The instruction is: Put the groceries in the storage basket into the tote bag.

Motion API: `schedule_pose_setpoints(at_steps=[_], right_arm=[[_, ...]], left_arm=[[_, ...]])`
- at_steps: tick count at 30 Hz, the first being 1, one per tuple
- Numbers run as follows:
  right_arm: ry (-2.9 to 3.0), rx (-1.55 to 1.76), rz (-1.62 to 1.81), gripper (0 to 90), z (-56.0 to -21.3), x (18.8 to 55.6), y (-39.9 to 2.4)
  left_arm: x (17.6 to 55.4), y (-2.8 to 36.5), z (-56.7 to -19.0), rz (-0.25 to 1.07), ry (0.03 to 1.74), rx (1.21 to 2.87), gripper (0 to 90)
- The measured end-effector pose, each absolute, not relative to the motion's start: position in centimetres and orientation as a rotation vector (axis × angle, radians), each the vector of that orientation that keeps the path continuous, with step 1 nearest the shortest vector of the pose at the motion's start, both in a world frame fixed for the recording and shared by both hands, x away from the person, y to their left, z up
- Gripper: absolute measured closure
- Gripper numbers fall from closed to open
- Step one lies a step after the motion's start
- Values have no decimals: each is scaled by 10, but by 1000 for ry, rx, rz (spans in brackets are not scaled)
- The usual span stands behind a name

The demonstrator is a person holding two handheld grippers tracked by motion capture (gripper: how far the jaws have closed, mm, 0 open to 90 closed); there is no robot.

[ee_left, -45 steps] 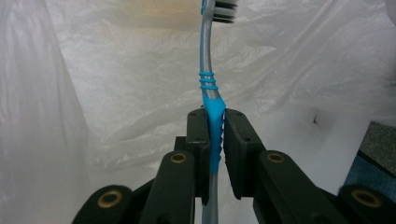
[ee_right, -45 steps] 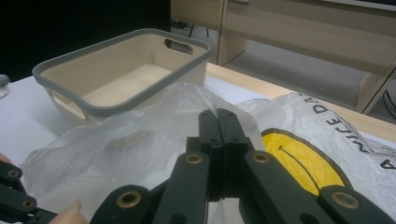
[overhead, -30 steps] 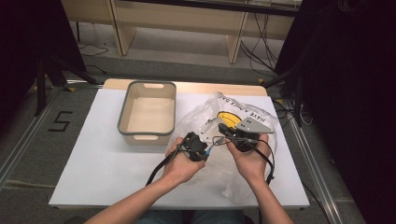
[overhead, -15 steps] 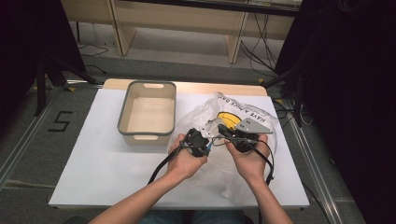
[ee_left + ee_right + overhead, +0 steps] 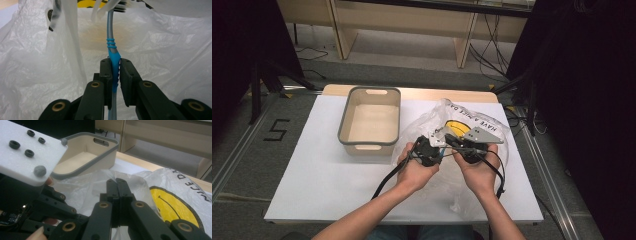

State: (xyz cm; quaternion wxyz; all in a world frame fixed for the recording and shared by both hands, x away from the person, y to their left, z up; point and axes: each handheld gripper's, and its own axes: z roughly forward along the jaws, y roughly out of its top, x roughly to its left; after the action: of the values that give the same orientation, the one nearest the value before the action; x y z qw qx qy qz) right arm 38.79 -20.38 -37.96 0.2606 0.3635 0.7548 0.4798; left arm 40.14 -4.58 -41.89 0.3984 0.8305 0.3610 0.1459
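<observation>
Both hands work over a crumpled clear plastic bag (image 5: 477, 120) with a yellow smiley face, lying at the table's right middle. My left gripper (image 5: 114, 61) is shut on a slim grey stick with a blue ribbed grip (image 5: 111, 51). The stick runs up towards the bag's mouth, and its far end is hidden among the bag's folds. In the high view the left gripper (image 5: 441, 151) points right towards the right gripper (image 5: 447, 137). My right gripper (image 5: 116, 181) has its jaws pressed together on a raised fold of the bag (image 5: 140, 182).
A beige bin with a grey rim (image 5: 369, 141) stands empty to the left of the bag, seen also as the bin (image 5: 82, 168) beyond the right jaws. The white tabletop (image 5: 312, 175) is bare at the front left. Cables trail from both grippers towards the front edge.
The left hand has crept slightly up and towards the right gripper. The right hand and the bag stay put.
</observation>
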Motion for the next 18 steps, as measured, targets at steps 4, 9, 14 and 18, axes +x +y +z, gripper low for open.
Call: schedule_pose_setpoints(at_steps=[4, 9, 14, 18], right_arm=[[2042, 984, 1303, 900, -380, 388, -204], [2038, 985, 1308, 900, -380, 388, -204], [2027, 987, 1313, 900, -379, 388, -206], [2022, 990, 1318, 900, -378, 388, -207]], left_arm=[[403, -48, -421, 369, 911, 2099, 803], [407, -53, -427, 361, 930, 2115, 803], [411, -56, -430, 389, 936, 2111, 804], [413, -58, -432, 401, 946, 2096, 804]])
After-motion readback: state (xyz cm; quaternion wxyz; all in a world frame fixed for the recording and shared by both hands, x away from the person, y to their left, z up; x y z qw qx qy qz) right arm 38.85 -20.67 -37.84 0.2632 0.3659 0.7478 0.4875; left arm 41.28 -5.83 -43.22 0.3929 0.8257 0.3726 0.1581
